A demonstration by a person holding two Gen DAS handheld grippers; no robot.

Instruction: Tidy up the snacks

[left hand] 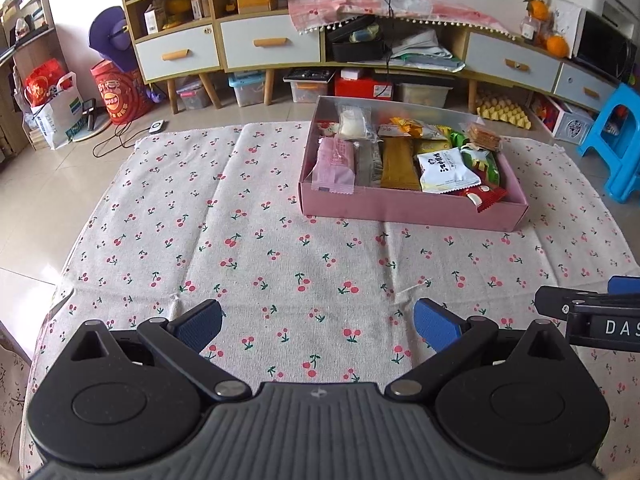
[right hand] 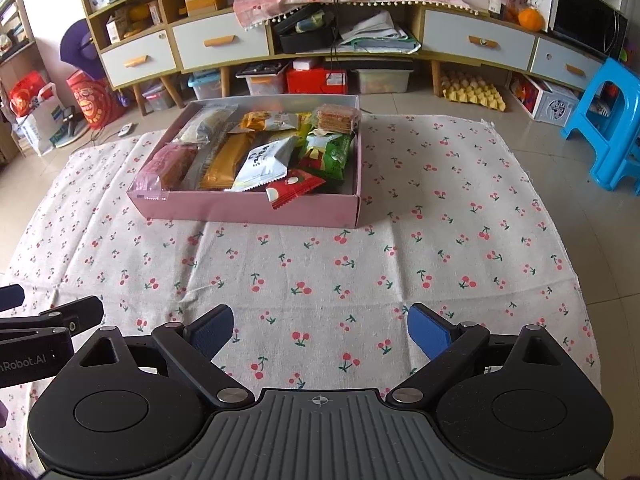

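A shallow pink box (left hand: 412, 204) (right hand: 248, 210) sits on the cherry-print cloth, packed with several wrapped snacks: a pink packet (left hand: 334, 164) (right hand: 170, 166), a mustard bar (left hand: 398, 164) (right hand: 224, 158), a white packet (left hand: 444, 166) (right hand: 264, 162), a green packet (right hand: 328, 152) and a red one (left hand: 482, 196) (right hand: 294, 186) leaning over the front wall. My left gripper (left hand: 318, 324) hovers open over bare cloth, well short of the box. Equally far back, my right gripper (right hand: 320, 330) is open with nothing between its fingers.
The cherry-print cloth (left hand: 240, 240) (right hand: 440, 240) covers a low table. Behind it runs a wooden cabinet (left hand: 272, 44) with drawers and storage bins underneath. A blue plastic stool (left hand: 616, 140) (right hand: 608, 120) stands at the right. Red bags (left hand: 116, 92) sit at the left.
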